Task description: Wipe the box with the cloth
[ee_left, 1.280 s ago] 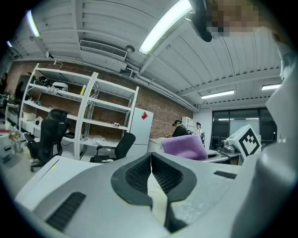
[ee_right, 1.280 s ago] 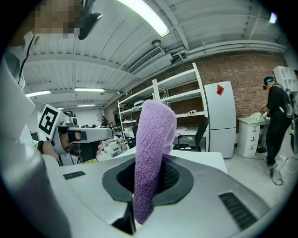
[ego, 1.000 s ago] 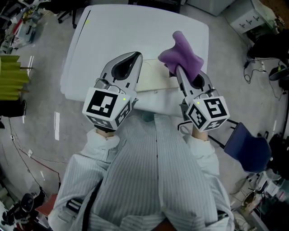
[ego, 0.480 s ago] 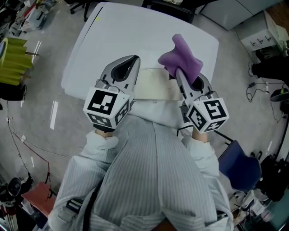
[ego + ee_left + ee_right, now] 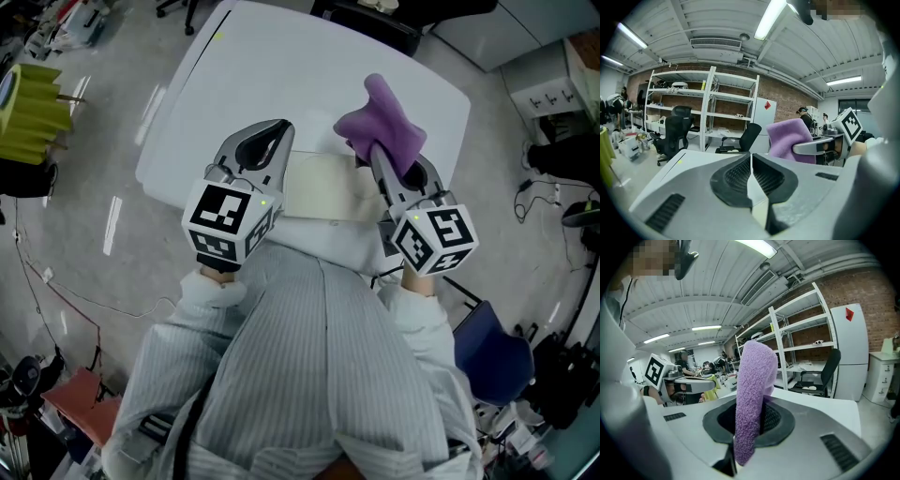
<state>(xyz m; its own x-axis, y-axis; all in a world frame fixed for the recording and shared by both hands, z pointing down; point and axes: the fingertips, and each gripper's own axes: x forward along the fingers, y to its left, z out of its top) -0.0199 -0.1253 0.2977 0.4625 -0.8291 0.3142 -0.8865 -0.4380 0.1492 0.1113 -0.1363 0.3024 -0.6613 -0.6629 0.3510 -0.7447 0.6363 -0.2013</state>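
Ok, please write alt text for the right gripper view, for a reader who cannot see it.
The right gripper holds a purple cloth, which stands up between its shut jaws. Behind it are a white table, metal shelves, a black chair and a brick wall.

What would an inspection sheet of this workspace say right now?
Surface: white table, mostly bare.
Job's things: cream box lying near the table's near edge; purple cloth held up by the box's right end.
Clutter: nothing seen on the table.
Grippers: left gripper jaws together, empty; right gripper jaws clamped on the cloth.
Cables: thin cable on the floor at left.
Surroundings: shelving, black office chair, blue chair.
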